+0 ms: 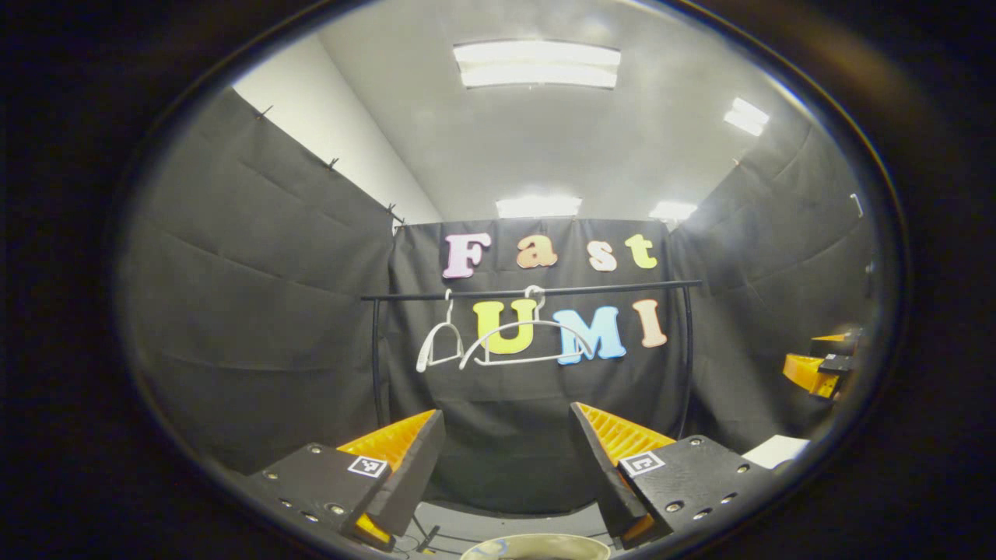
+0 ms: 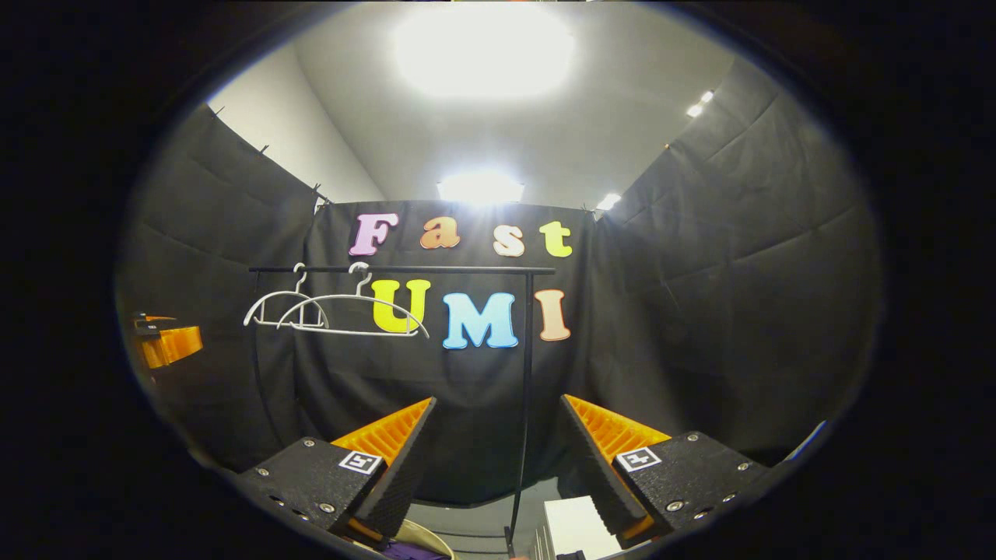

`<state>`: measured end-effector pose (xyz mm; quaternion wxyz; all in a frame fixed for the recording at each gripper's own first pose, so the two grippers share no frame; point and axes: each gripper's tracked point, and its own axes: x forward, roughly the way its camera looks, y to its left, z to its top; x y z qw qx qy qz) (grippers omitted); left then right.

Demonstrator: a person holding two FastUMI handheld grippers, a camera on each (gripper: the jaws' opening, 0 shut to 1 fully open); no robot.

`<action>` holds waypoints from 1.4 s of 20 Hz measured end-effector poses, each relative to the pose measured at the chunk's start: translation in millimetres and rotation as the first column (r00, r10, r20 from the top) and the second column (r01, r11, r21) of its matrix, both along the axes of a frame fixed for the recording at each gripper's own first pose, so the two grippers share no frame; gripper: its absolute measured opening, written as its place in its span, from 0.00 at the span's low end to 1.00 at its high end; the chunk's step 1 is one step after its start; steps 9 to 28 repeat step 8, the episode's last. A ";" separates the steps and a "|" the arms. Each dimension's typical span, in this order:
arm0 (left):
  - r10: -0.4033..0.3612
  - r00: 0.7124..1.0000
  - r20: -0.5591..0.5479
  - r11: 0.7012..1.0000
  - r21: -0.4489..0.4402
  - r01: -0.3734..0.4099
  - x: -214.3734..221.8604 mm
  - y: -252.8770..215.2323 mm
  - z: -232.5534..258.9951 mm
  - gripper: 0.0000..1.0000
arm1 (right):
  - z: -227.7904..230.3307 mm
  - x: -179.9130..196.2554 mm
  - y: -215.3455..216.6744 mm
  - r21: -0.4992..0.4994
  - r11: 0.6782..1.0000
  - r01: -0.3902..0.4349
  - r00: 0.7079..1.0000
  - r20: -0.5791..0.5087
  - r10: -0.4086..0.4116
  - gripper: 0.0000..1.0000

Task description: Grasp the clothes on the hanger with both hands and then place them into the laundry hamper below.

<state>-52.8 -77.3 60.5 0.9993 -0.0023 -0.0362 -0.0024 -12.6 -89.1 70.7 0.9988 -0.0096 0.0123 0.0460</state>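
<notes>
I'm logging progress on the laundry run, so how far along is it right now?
It looks nearly finished. Done: both white plastic hangers hang bare on the black rail. In hand: nothing; the left tongs and right tongs are open and empty. The round hamper rim sits below, with purple cloth at the right view's bottom edge. Left: apparently nothing to lift off.

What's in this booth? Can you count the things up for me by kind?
White hangers, both bare: 2
Black rail they hang on: 1
Hand-held tools, both open: 2, left tool, right tool
Hamper rim at the bottom edge: 1
Total: 6
</notes>
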 end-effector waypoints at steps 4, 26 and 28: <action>0.000 1.000 0.009 1.000 0.002 0.000 2.1 -2.5 1.8 0.97 | 0.3 0.1 -1.4 0.007 1.000 0.006 1.000 -0.009 -0.006 0.93; 0.000 1.000 0.016 1.000 0.015 -0.001 1.3 -3.7 3.5 0.97 | 0.3 1.5 -1.7 0.010 1.000 0.010 1.000 -0.005 -0.010 0.93; 0.000 1.000 0.016 1.000 0.015 -0.001 1.3 -3.7 3.5 0.97 | 0.3 1.5 -1.7 0.010 1.000 0.010 1.000 -0.005 -0.010 0.93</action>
